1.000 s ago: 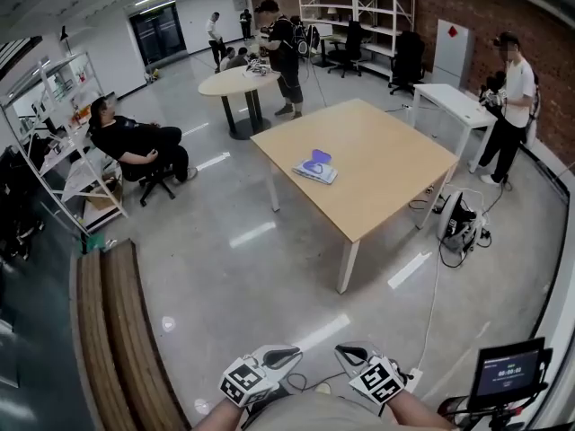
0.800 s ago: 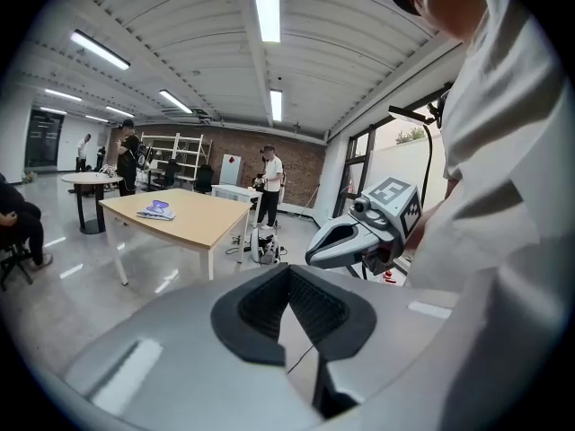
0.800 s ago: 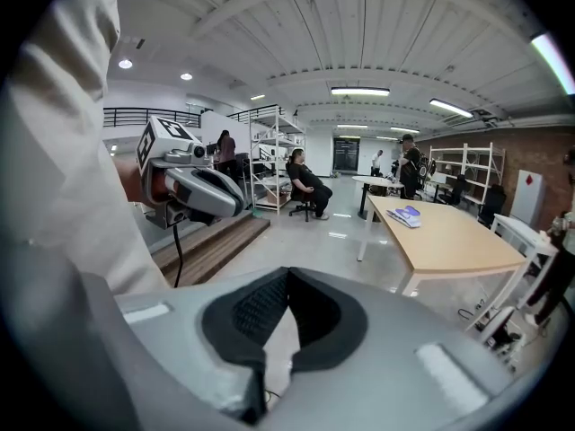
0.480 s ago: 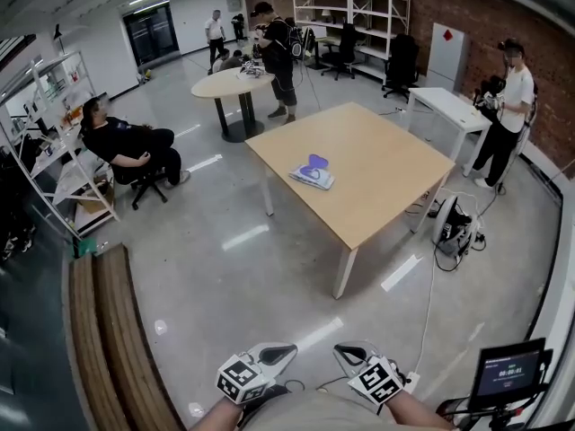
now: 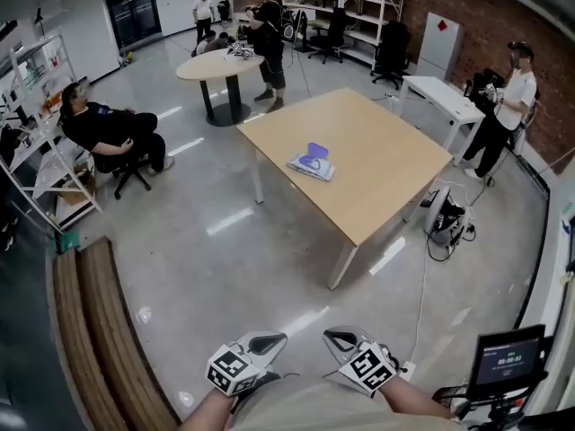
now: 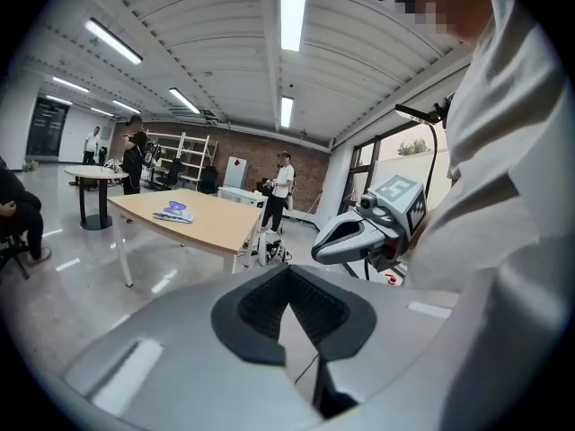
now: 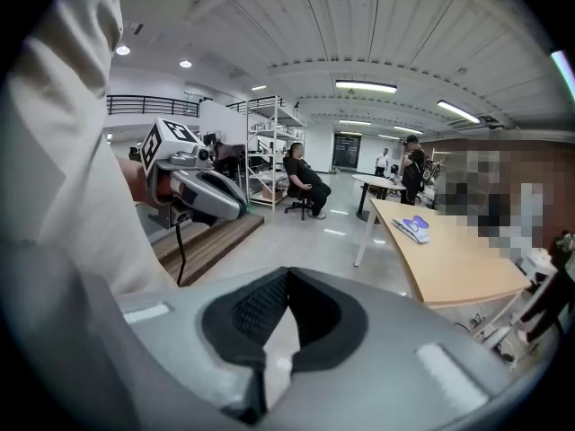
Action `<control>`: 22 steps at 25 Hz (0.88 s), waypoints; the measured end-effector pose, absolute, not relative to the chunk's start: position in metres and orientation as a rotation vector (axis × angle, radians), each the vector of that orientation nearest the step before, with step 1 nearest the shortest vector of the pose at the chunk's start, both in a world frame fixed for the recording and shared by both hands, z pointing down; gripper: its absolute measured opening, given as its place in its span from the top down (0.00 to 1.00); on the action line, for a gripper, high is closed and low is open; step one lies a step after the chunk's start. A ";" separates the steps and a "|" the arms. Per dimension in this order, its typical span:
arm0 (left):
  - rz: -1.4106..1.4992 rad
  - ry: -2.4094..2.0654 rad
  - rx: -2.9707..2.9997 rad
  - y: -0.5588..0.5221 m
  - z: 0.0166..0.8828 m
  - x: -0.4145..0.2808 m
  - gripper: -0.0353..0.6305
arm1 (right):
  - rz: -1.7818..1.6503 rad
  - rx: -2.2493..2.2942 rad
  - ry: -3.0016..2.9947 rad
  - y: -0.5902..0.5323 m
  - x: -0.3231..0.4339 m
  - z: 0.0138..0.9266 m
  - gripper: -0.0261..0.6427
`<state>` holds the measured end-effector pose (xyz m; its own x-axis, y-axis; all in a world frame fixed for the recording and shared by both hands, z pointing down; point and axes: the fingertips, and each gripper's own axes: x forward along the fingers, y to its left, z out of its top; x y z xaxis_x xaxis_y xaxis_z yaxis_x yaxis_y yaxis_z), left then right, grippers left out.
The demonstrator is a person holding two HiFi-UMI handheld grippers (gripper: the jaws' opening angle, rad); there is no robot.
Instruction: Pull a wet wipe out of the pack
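Down at the bottom edge of the head view, both tools are held close to the person's body above the grey floor (image 5: 225, 241). The left tool (image 5: 272, 340) is at lower centre-left. The right tool (image 5: 339, 337) is just beside it at lower centre-right, and each has its marker cube turned towards the person. In the left gripper view the left tool (image 6: 289, 269) has its jaws together, the dark pads meeting in a point with nothing between them. The right tool (image 6: 316, 251) shows at the right of that frame. In the right gripper view the right tool (image 7: 287, 273) is likewise closed and empty, with the left tool (image 7: 241, 212) at the left of the frame. The wet wipe pack (image 5: 312, 163) lies flat on the light wooden surface (image 5: 386, 173) in the upper middle of the head view, towards that surface's left side and well apart from both tools. A purple patch (image 5: 315, 154) marks its top. The left gripper view shows the pack small at mid-left (image 6: 173, 212); the right gripper view shows it right of centre (image 7: 414, 228). Beyond the surface a round table (image 5: 220, 64) stands at upper left with a standing person (image 5: 260, 25) beside it. A seated person (image 5: 103, 128) is at the far left. A person in a white shirt (image 5: 510, 97) stands at the right near a white desk (image 5: 445, 99). A wooden bench (image 5: 94, 330) fills the lower left, and a small screen (image 5: 501, 359) sits at lower right.
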<state>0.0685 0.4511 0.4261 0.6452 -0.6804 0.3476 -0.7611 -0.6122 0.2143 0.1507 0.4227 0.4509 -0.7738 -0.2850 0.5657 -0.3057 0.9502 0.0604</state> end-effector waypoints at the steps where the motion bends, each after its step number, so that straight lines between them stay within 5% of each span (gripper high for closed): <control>1: 0.337 -1.141 2.535 0.447 0.425 0.057 0.94 | 0.051 0.421 -2.498 0.419 0.139 0.450 0.97; 14: 0.422 -1.129 2.574 0.425 0.425 -0.092 0.94 | 0.074 0.401 -2.463 0.399 -0.005 0.445 0.97; 22: 0.364 -1.135 2.541 0.382 0.426 -0.107 0.94 | 0.129 0.410 -2.455 0.357 -0.016 0.454 0.97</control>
<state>-0.1065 0.3822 0.4265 0.6496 -0.6690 0.3612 -0.7543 -0.6266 0.1960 -0.0162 0.3573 0.4545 -0.7482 -0.2596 0.6106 -0.3221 0.9467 0.0078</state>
